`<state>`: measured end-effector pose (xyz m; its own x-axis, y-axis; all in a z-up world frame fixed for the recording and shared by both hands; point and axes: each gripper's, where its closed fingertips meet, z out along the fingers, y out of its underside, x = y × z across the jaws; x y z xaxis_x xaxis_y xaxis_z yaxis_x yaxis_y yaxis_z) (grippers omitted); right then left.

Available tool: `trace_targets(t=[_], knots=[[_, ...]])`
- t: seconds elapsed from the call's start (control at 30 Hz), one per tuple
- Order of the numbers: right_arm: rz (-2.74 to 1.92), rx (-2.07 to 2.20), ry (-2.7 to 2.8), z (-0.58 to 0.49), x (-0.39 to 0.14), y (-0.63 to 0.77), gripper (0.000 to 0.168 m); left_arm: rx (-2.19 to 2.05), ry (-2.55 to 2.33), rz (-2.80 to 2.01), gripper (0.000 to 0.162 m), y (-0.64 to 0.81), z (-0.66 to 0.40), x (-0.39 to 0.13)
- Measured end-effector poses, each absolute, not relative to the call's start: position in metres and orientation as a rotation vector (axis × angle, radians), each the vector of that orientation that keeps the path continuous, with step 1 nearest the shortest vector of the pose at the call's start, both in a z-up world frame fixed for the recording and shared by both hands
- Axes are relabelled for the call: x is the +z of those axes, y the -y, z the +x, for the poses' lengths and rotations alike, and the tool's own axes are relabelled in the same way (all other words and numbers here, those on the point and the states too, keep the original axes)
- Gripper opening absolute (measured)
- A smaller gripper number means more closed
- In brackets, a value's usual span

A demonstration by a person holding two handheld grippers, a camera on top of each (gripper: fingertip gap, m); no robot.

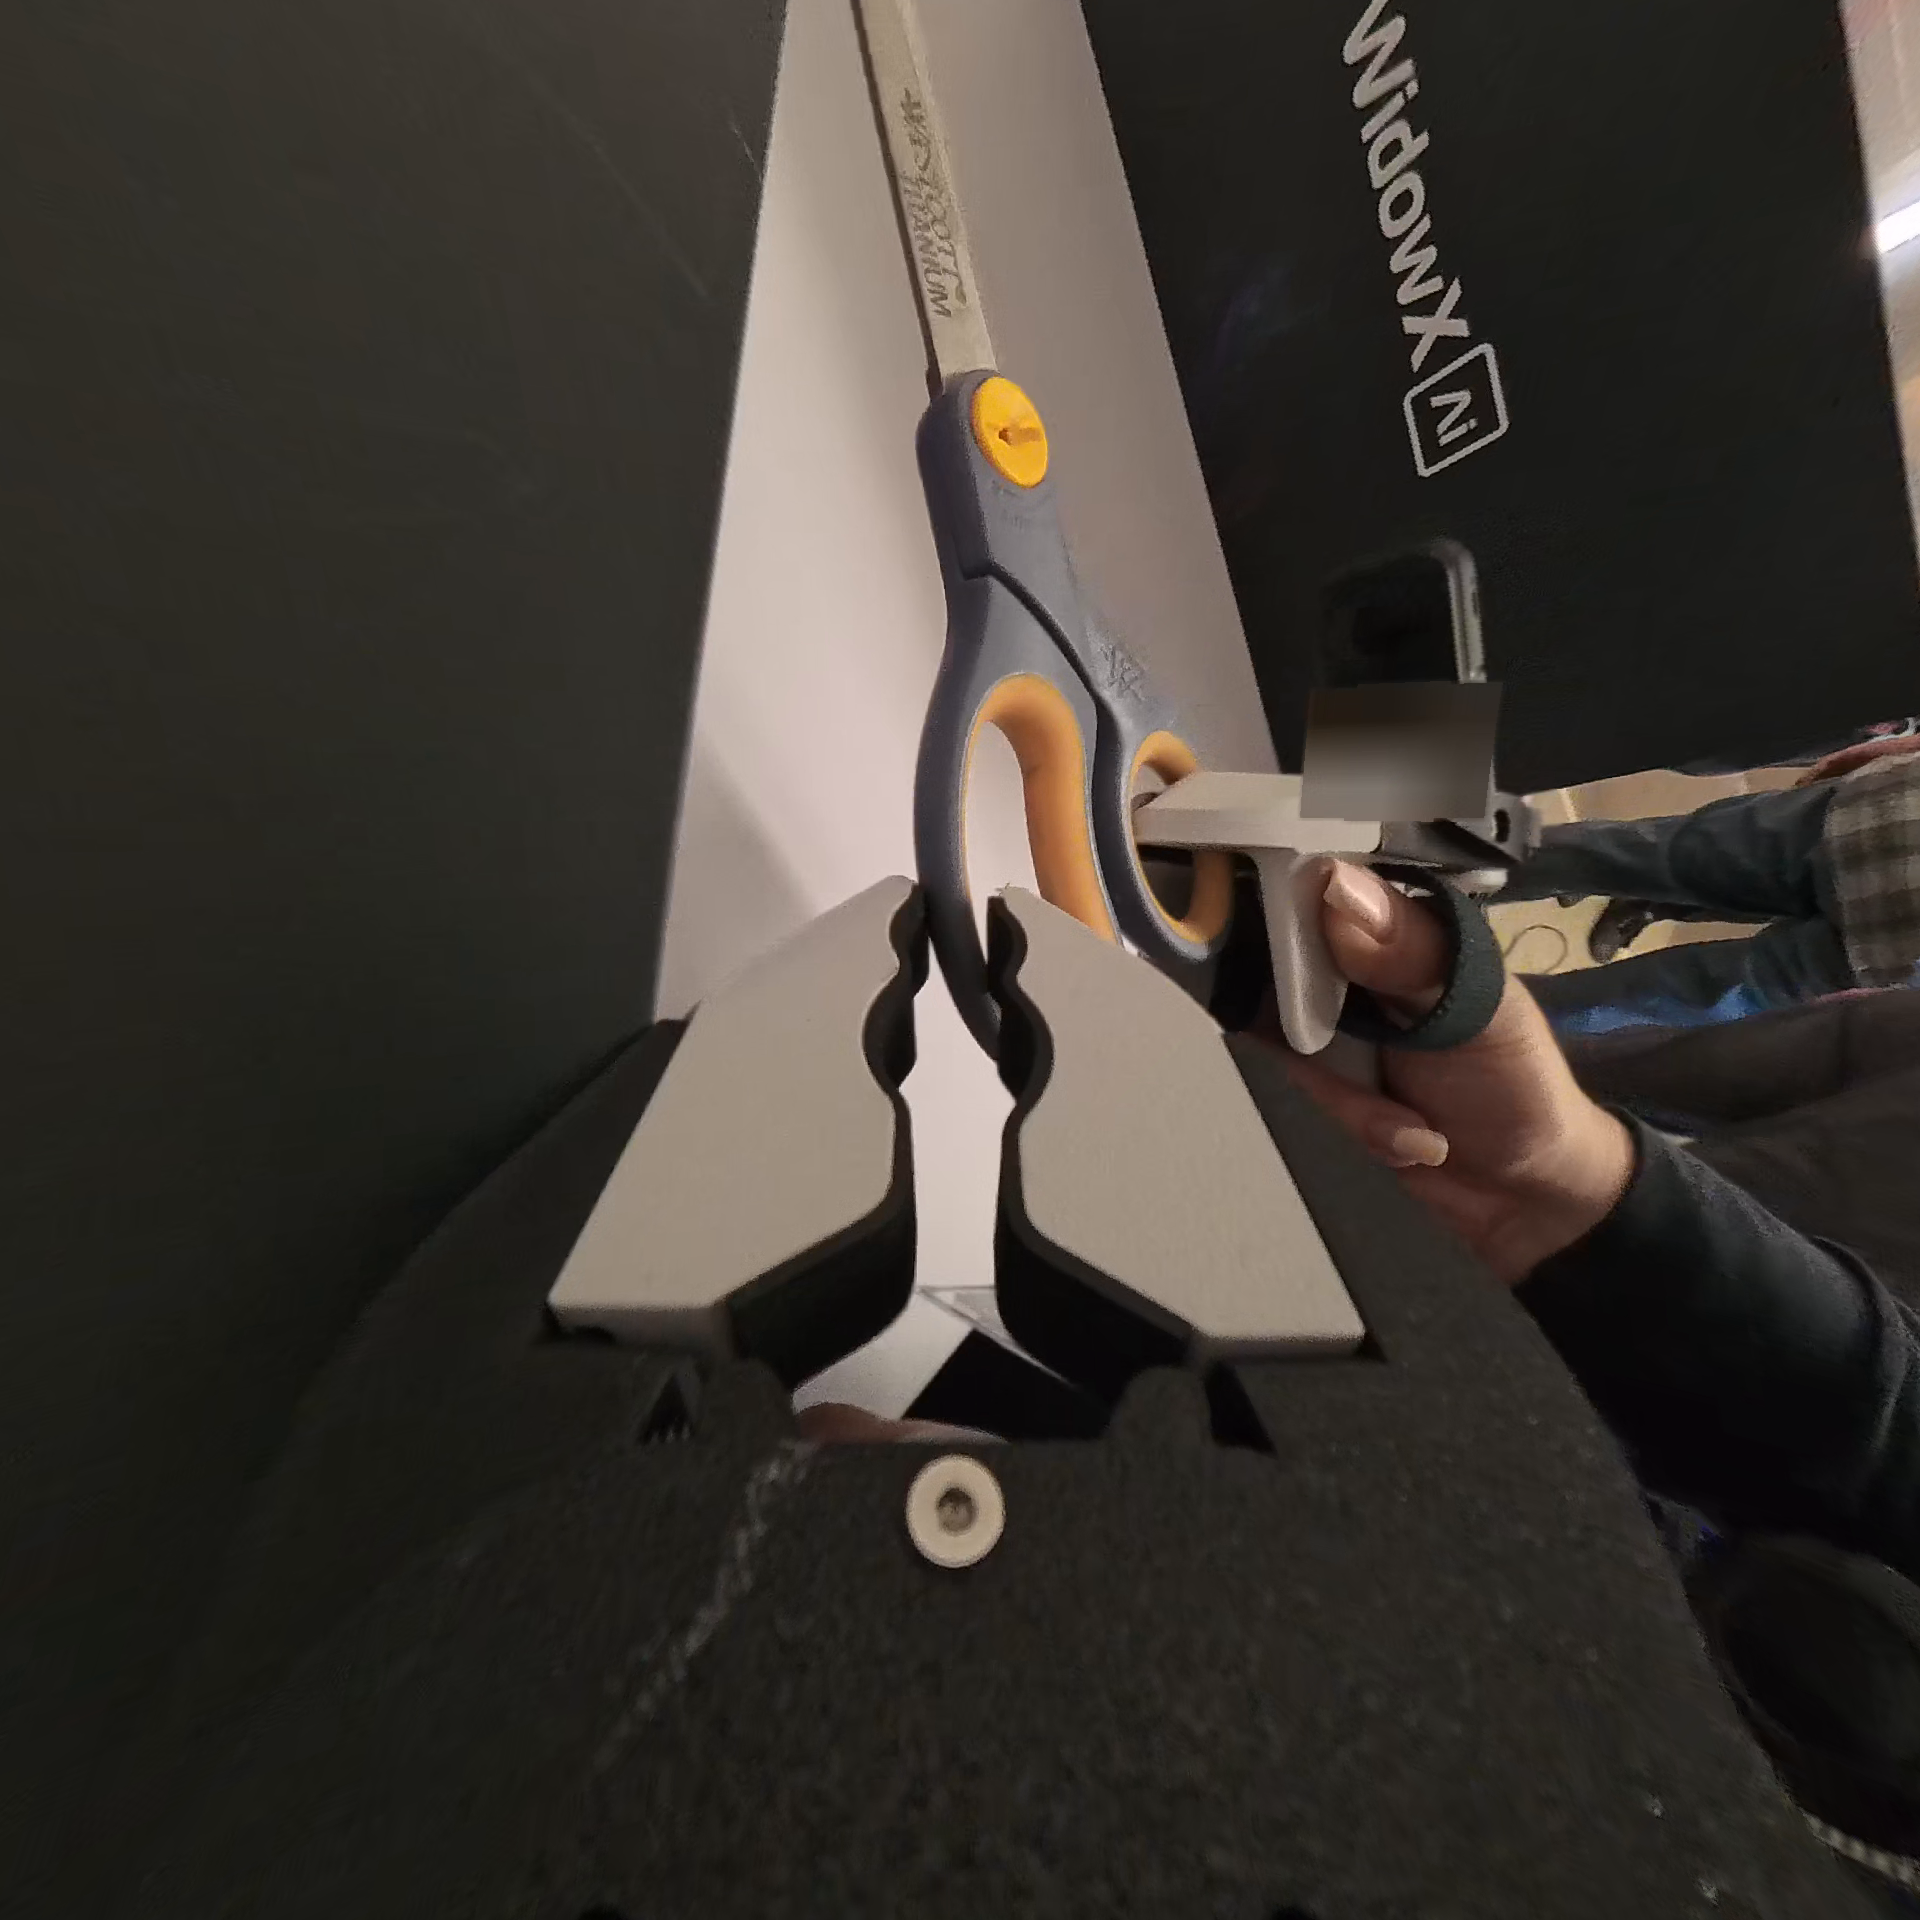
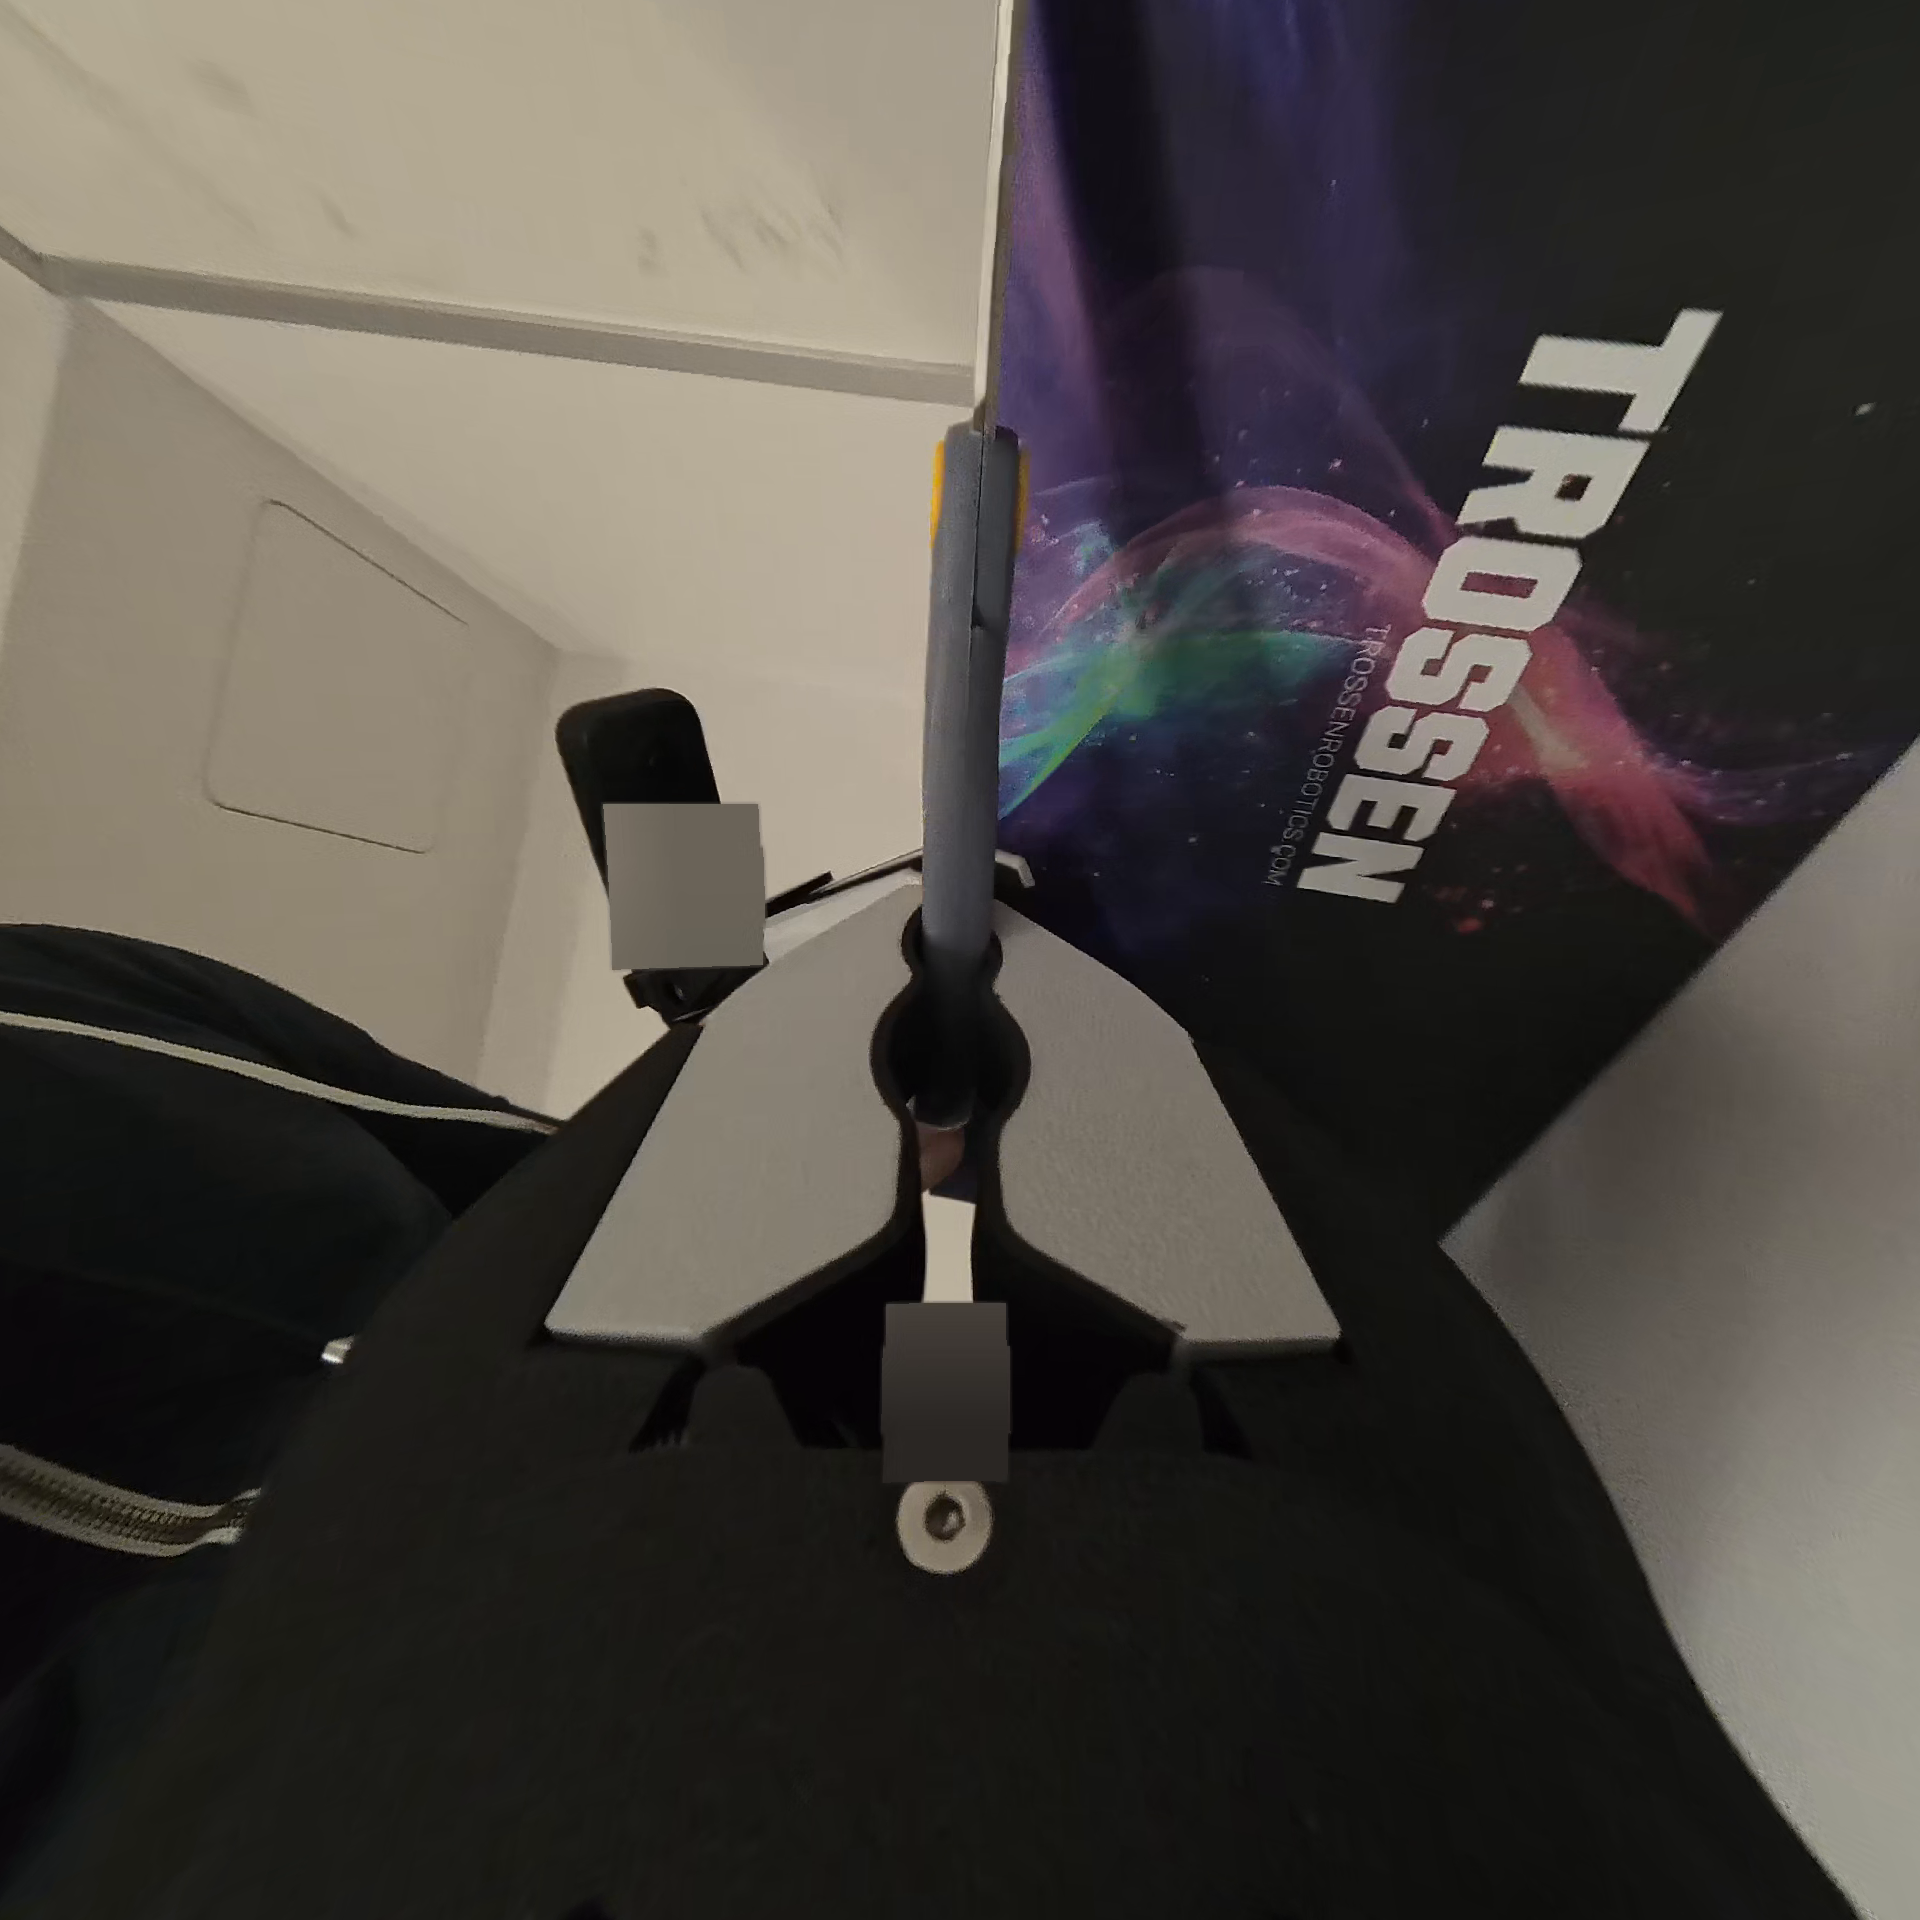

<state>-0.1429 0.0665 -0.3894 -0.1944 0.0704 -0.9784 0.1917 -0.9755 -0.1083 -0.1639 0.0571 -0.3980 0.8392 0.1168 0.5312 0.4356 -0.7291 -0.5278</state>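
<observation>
A pair of scissors point(image 1: 1023, 644) with grey-blue and orange handles, a yellow pivot point(image 1: 1010, 431) and a silver blade point(image 1: 925, 208) points up, away from both cameras. My left gripper point(image 1: 956, 914) is shut on the rim of the larger handle loop. My right gripper point(image 1: 1174, 831) comes in from the right and grips the smaller loop. A hand point(image 1: 1455, 1060) holds its trigger. In the right wrist view the scissors point(image 2: 961, 727) show edge-on, and my right gripper point(image 2: 956, 925) is shut on the handle. Part of the left gripper point(image 2: 831, 909) shows just behind on the left.
A black panel point(image 1: 312, 520) stands on the left and a black banner with white lettering point(image 1: 1558, 312) on the right, with a white wall point(image 1: 810, 623) between. The right wrist view shows a purple-and-black banner point(image 2: 1351, 520), a white ceiling point(image 2: 416, 416) and a dark jacket point(image 2: 208, 1143).
</observation>
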Motion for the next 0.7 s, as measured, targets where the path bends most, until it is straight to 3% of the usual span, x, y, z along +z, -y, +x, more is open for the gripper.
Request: trace_targets(t=[0.7], knots=[[1.961, -2.267, -0.296, -0.143, -0.381, -0.066, 0.002, -0.804, 0.679, -2.221, 0.008, -0.058, -0.161, -0.389]])
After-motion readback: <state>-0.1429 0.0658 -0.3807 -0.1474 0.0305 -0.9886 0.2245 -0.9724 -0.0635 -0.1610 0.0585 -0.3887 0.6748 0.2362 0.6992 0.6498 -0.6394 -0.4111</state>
